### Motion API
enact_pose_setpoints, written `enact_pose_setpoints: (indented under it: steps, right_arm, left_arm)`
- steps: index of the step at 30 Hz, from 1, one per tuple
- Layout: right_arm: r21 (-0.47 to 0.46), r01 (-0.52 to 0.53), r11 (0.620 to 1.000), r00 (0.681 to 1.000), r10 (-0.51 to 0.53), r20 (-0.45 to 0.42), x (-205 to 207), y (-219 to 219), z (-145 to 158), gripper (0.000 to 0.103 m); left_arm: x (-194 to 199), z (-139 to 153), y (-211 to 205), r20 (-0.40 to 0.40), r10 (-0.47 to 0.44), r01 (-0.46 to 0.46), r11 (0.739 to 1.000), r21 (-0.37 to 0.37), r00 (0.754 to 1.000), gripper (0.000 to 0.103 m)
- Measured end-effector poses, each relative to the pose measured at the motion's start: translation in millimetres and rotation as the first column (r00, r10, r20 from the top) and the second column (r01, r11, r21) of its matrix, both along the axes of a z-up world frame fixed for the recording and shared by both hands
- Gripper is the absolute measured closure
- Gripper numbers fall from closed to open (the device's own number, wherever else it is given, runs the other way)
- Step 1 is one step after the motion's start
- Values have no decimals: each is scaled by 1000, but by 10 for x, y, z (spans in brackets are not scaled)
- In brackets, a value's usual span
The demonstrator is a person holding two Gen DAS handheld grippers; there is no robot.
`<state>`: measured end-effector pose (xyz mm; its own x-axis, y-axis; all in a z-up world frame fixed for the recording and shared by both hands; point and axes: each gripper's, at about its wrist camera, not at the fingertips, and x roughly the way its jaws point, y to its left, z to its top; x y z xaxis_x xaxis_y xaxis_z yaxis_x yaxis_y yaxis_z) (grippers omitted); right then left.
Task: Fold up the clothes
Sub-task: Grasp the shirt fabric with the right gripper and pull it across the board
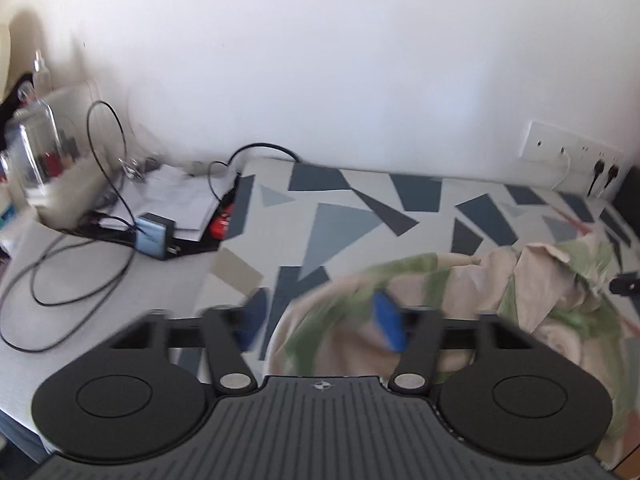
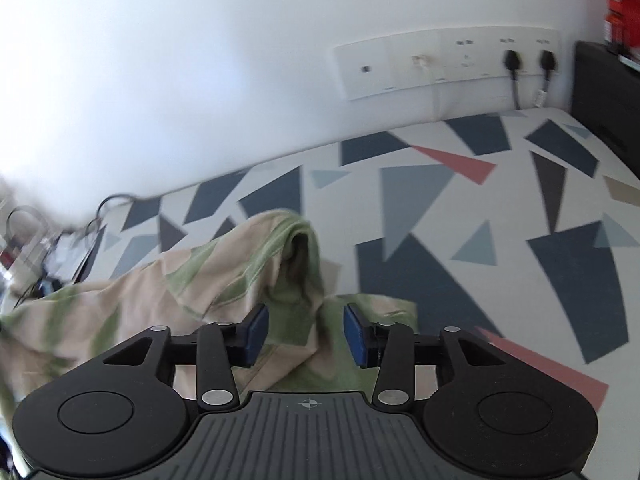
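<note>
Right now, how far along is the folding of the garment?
Done: nothing looks folded; the green and beige garment lies crumpled on the patterned sheet. In hand: nothing is gripped. The left gripper and right gripper are open over the cloth. Left: spreading it flat and every fold.

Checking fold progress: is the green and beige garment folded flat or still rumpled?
Still rumpled. The garment lies bunched on the patterned sheet, with one part humped up in a peak, with no neat flat fold.
</note>
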<state>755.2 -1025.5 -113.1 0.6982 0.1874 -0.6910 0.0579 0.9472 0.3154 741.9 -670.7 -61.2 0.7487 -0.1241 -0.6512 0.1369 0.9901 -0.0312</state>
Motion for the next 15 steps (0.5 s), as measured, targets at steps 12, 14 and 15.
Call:
enact_pose_setpoints:
  steps: [12,14,15]
  right_arm:
    - [28,-128,991,984,130,-122,-50,642,-376,44]
    - [66,-80,995,987,88,-133,9,617,-420,53]
    - [89,-71,994,987,83,-136,26,600,-416,64]
  left_arm:
    - [-534,-974,83,-343,-15,68,987,143,939,13]
    - [-571,-1099,50,-353,0,71,979,189,936,13]
    - [-585,-1144,42,-353,6,69,977,200,936,16]
